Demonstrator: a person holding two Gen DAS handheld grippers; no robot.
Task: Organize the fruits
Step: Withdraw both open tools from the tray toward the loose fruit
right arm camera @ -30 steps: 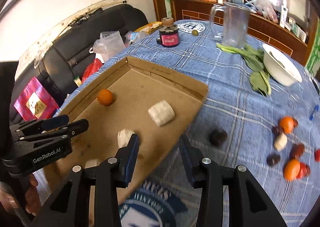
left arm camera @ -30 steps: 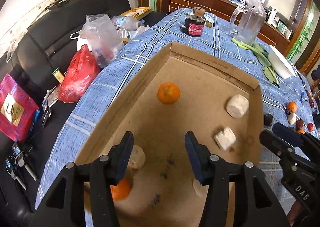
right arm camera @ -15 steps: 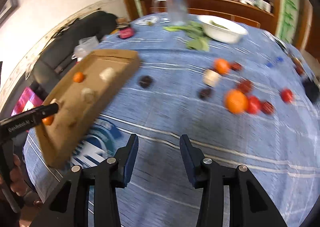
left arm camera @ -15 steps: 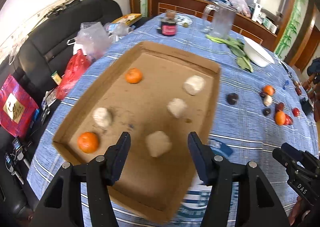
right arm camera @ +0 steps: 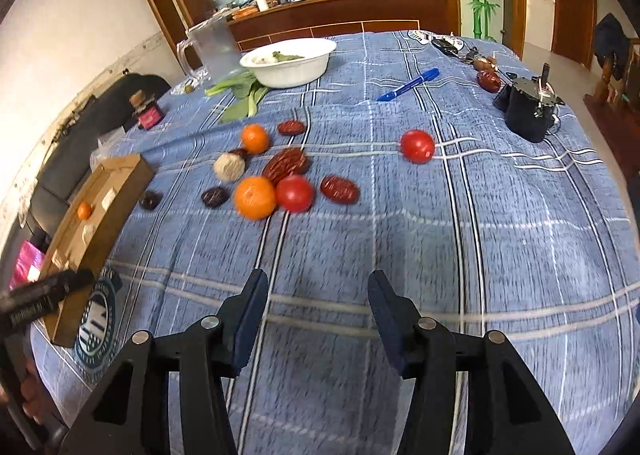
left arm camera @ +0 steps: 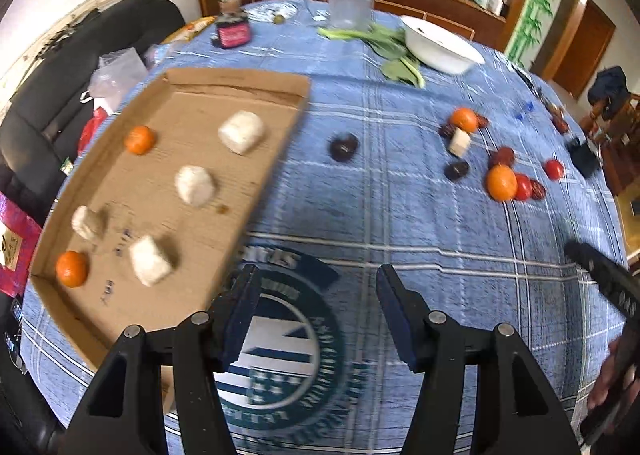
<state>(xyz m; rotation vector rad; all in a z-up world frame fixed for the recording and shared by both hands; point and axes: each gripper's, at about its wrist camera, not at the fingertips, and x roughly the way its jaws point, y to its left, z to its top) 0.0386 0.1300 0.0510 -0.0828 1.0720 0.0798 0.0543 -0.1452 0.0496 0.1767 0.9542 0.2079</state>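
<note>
A cardboard tray (left arm camera: pixel 256 95) lies on the blue checked tablecloth at the left; it holds two oranges (left arm camera: pixel 139 139) and several white fruits (left arm camera: pixel 241 132). It also shows in the right wrist view (right arm camera: pixel 120 171). Loose fruit lies to the right: an orange (right arm camera: pixel 255 197), tomatoes (right arm camera: pixel 295 193), red dates (right arm camera: pixel 339 188), dark plums (left arm camera: pixel 343 147) and a white fruit (right arm camera: pixel 229 166). My left gripper (left arm camera: pixel 318 309) is open and empty above the cloth beside the tray. My right gripper (right arm camera: pixel 316 309) is open and empty, short of the loose fruit.
A white bowl (right arm camera: pixel 292 71), green leaves (right arm camera: pixel 240 95), a clear jug (right arm camera: pixel 214 45), a small jar (left arm camera: pixel 233 30), a blue pen (right arm camera: pixel 408 85) and a black device (right arm camera: pixel 528 111) stand on the table. A black sofa with bags (left arm camera: pixel 60 95) is at the left.
Both grippers have pulled back and swung right, from over the tray to the open cloth. The right wrist view has turned from the tray toward the loose fruit. Both stayed open.
</note>
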